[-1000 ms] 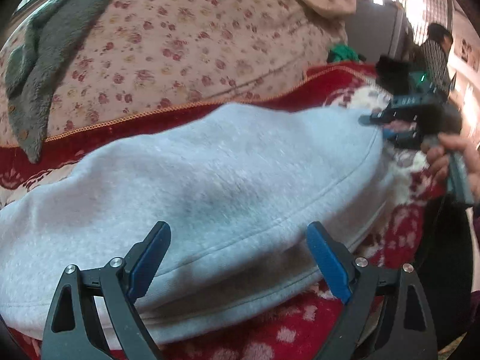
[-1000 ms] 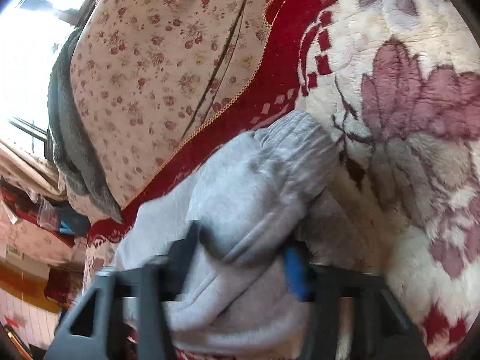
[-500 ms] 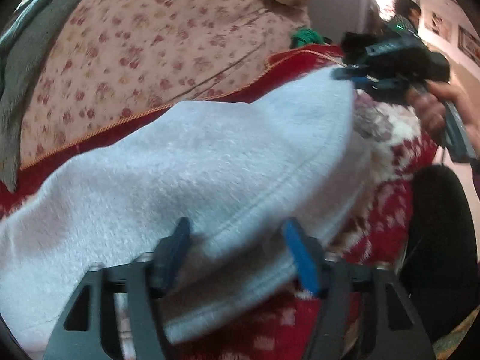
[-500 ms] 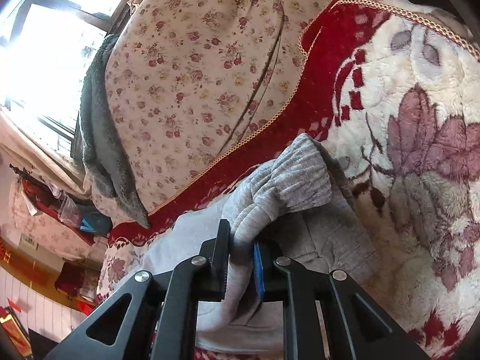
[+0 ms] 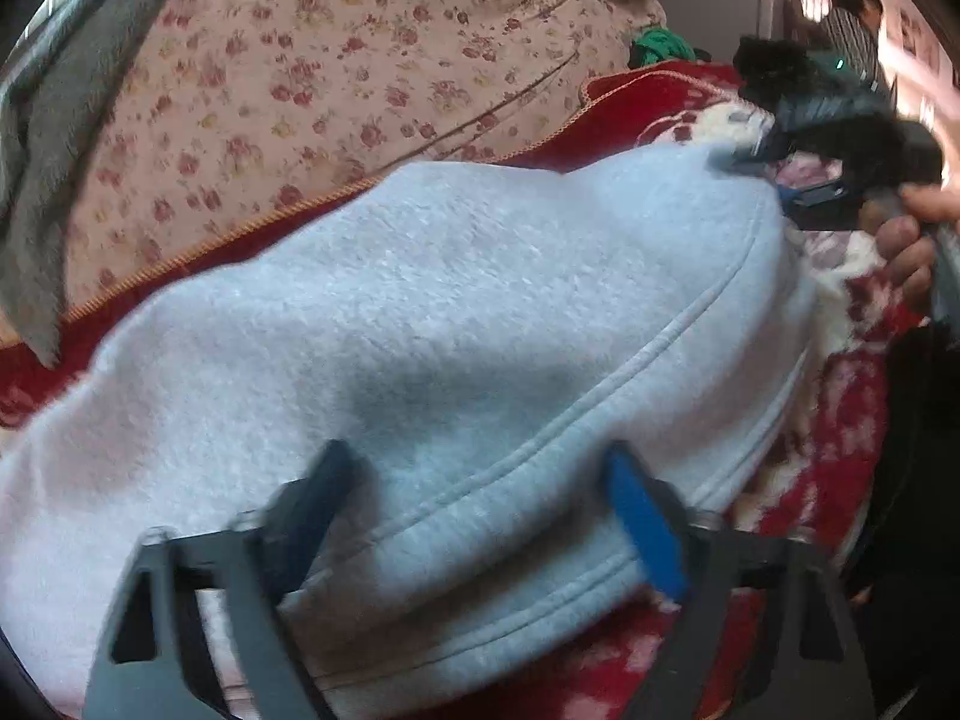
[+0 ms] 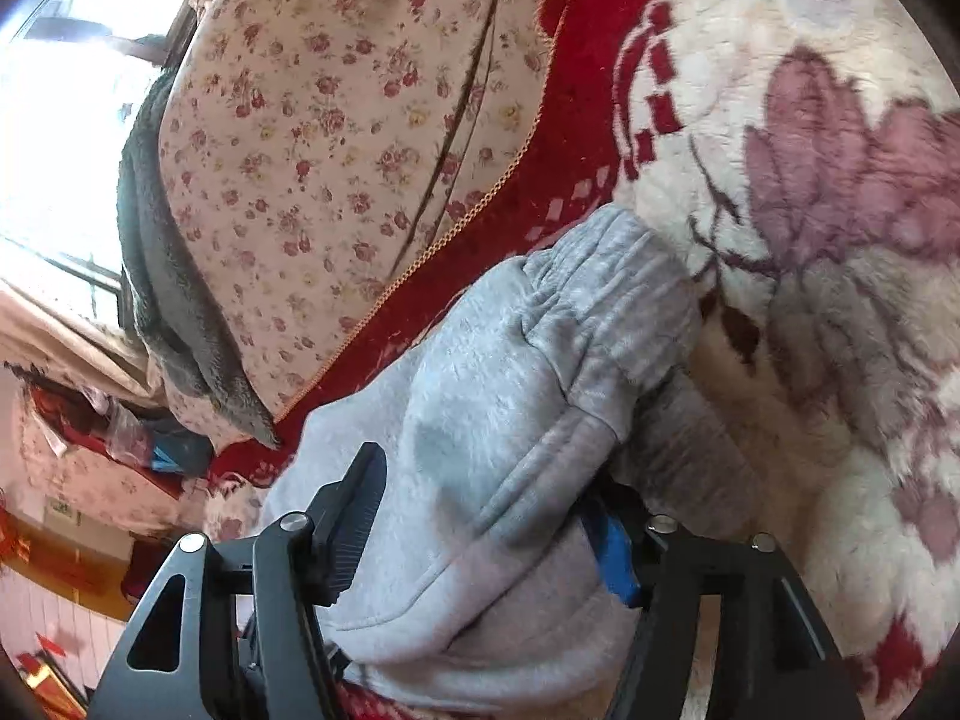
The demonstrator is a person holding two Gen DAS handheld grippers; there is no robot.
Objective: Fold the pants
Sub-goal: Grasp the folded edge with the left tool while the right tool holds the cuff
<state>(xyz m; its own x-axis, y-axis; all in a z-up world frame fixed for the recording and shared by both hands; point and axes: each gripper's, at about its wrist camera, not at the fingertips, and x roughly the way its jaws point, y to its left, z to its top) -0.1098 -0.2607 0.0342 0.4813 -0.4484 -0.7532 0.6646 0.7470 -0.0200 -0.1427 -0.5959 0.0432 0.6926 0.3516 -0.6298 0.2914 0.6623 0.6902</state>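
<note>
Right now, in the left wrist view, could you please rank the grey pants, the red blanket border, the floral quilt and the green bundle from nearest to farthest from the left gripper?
1. Grey pants: between the fingers of the left gripper.
2. Red blanket border: just beyond the pants.
3. Floral quilt: behind the border, upper left.
4. Green bundle: farthest, top right.
</note>
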